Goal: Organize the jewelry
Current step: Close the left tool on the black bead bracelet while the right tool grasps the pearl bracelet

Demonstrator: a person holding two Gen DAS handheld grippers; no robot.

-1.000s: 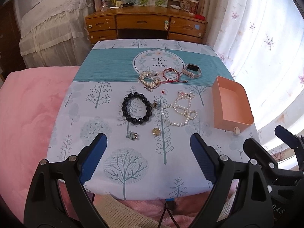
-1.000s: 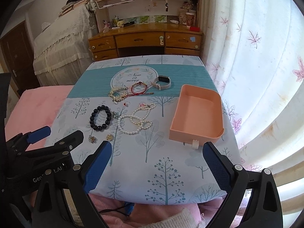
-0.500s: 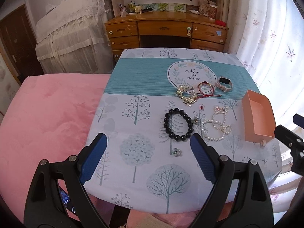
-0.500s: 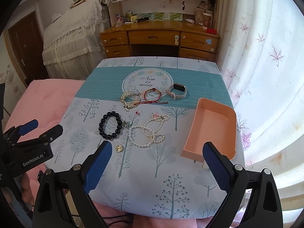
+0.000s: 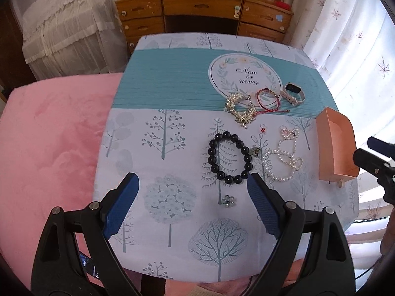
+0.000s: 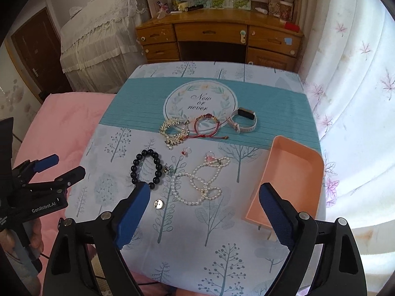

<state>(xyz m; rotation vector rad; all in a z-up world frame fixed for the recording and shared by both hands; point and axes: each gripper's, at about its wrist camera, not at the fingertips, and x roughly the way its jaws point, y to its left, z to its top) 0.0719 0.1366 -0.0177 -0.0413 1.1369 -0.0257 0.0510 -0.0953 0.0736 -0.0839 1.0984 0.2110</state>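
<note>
Two tongs hang wide open and empty over a tree-print cloth: left tongs near black beads, right tongs, lately narrowing, near pearls; desk beyond.

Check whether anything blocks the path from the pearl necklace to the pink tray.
Nothing visible does. Bare tablecloth lies between the pearl necklace and the pink tray, which is empty.

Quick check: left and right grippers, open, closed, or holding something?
Left gripper: open, holding nothing.
Right gripper: open, holding nothing; its fingers have just been closing a little.
</note>
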